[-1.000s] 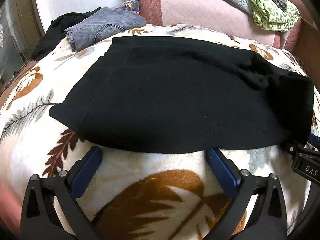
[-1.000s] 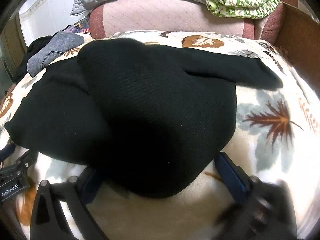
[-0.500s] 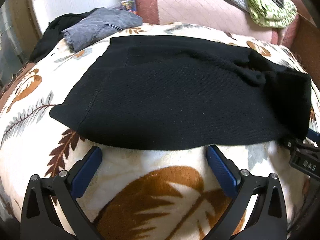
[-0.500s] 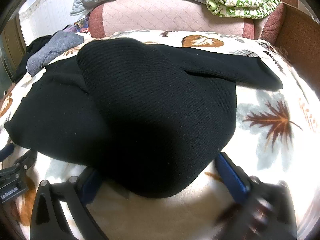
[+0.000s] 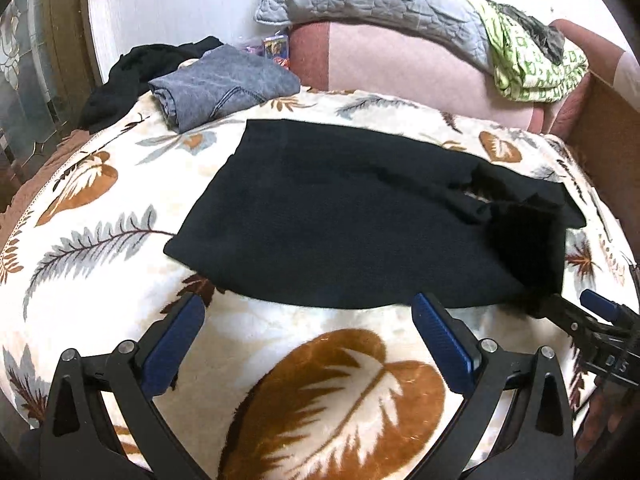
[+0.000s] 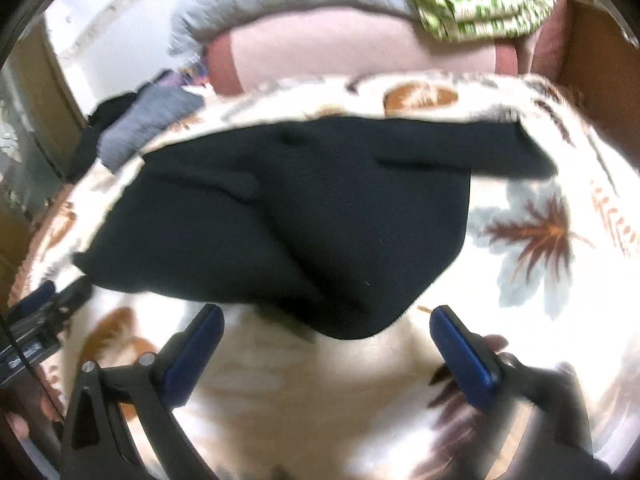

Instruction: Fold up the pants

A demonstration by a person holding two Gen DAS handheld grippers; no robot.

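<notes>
Black pants [image 5: 340,216] lie spread across a leaf-patterned blanket [image 5: 320,380], one end doubled over at the right into a thicker lump [image 5: 524,240]. My left gripper [image 5: 308,320] is open, its blue pads [image 5: 176,344] just short of the pants' near edge, nothing between them. The right gripper [image 5: 588,316] shows at the right edge, by the folded end. In the blurred right wrist view the pants [image 6: 304,220] lie just beyond the open right gripper [image 6: 326,320], not held. The left gripper [image 6: 36,316] shows at the far left.
Folded grey jeans [image 5: 224,80] and a black garment [image 5: 132,76] lie at the back left. A grey quilted pillow [image 5: 380,4] and green patterned cloth [image 5: 532,64] rest on a pink cushion [image 5: 400,76]. A wooden panel [image 5: 608,136] borders the right.
Both grippers have drawn back and up from the pants. The right gripper, which had the folded end lying between its fingers, is now clear of it; the fold lies flatter.
</notes>
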